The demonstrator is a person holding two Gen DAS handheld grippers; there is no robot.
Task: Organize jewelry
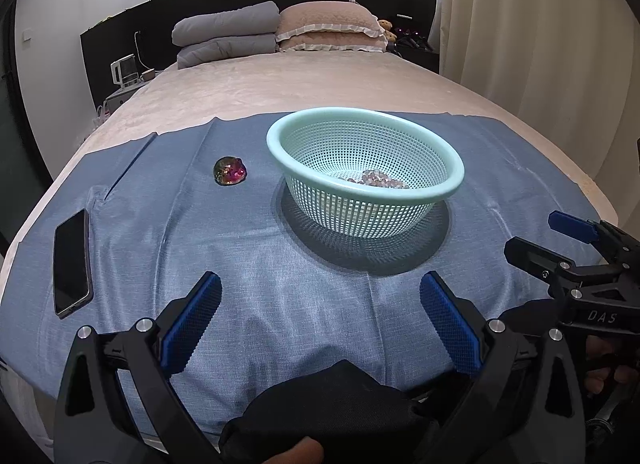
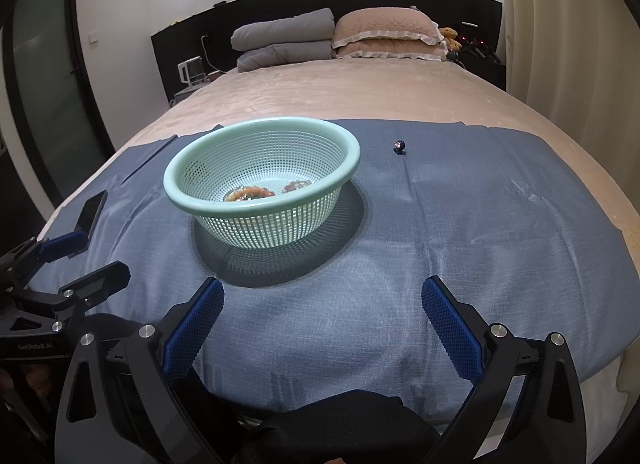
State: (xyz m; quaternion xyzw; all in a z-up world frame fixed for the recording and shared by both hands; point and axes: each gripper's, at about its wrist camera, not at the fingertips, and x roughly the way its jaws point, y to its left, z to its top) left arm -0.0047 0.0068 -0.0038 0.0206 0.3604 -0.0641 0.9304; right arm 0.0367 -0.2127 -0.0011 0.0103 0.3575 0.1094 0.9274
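- Bedroom with a bed [image 1: 280,83] under a beige cover; a blue cloth [image 1: 248,264] is spread over its near end; pillows [image 1: 328,25] and a folded grey quilt [image 1: 224,33] lie against the dark headboard
- Mint basket [image 1: 276,143] stands on the cloth near its middle; inside it lie a pale bead bracelet [image 1: 380,179] and, seen from the right wrist, an amber bracelet [image 2: 248,193] beside it
- Iridescent red-green bracelet [image 1: 229,171] lies on the cloth just left of the basket, apart from it
- Small dark ring [image 2: 399,147] sits on the cloth to the right of the basket, well apart
- Black phone [image 1: 72,262] lies flat near the cloth's left edge
- Left hand-held gripper [image 1: 320,324] is spread wide, released, above bare cloth in front of the basket; nothing between its blue pads
- Right hand-held gripper [image 2: 322,328] is likewise released, fingers apart, over the cloth near the basket's front
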